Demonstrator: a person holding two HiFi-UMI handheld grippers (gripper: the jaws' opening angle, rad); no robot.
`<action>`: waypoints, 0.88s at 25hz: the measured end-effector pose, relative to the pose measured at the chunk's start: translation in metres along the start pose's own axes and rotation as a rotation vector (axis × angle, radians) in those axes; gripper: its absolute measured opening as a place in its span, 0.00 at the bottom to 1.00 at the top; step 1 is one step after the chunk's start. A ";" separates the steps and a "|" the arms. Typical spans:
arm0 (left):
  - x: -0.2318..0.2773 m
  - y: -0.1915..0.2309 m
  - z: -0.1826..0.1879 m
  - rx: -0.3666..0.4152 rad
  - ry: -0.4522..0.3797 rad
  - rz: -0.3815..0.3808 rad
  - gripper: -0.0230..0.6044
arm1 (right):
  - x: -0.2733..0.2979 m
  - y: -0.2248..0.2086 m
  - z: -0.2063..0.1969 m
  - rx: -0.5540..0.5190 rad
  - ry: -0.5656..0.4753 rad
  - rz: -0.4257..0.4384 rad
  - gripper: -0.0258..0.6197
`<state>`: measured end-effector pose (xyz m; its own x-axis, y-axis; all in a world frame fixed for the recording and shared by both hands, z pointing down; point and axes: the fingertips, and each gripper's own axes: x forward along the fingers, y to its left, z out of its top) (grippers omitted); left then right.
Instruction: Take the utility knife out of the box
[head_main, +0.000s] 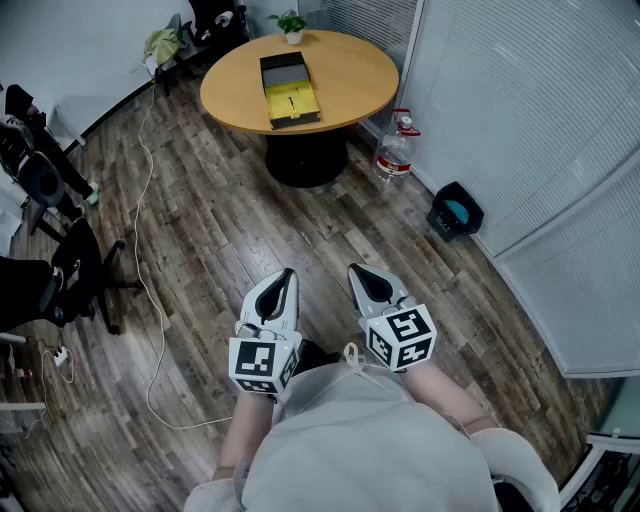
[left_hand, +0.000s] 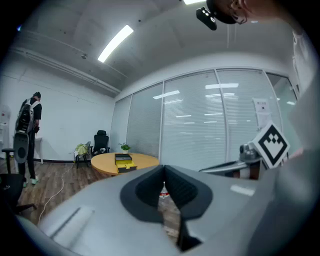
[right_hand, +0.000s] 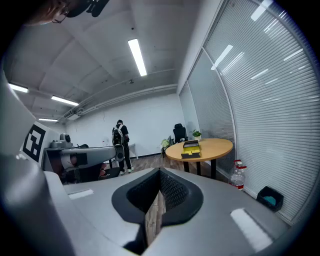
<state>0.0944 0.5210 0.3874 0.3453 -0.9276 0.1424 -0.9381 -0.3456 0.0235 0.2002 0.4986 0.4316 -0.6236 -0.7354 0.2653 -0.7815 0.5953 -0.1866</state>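
Note:
An open box with a black lid and a yellow inner tray lies on the round wooden table at the far end of the room. A thin dark shape lies in the yellow tray; it is too small to identify. The box also shows far off in the left gripper view and in the right gripper view. My left gripper and right gripper are held side by side close to my body, over the wooden floor and far from the table. Both point towards the table, jaws together with nothing between them.
A water bottle and a black bin stand by the glass wall on the right. Black office chairs and a white cable lie on the left. A small plant sits on the table's far edge. A person stands far off.

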 end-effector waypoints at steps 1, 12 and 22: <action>0.002 0.001 0.000 0.002 0.002 -0.001 0.05 | 0.001 -0.001 0.000 0.005 0.002 -0.001 0.04; 0.018 -0.003 -0.015 0.014 0.041 -0.018 0.05 | 0.015 -0.004 -0.019 0.058 0.075 0.058 0.04; 0.051 0.008 -0.028 0.000 0.081 -0.041 0.05 | 0.035 -0.036 0.001 0.093 -0.039 0.015 0.04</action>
<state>0.1033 0.4751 0.4222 0.3801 -0.8981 0.2211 -0.9232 -0.3831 0.0308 0.2063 0.4509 0.4471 -0.6338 -0.7399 0.2255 -0.7698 0.5748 -0.2774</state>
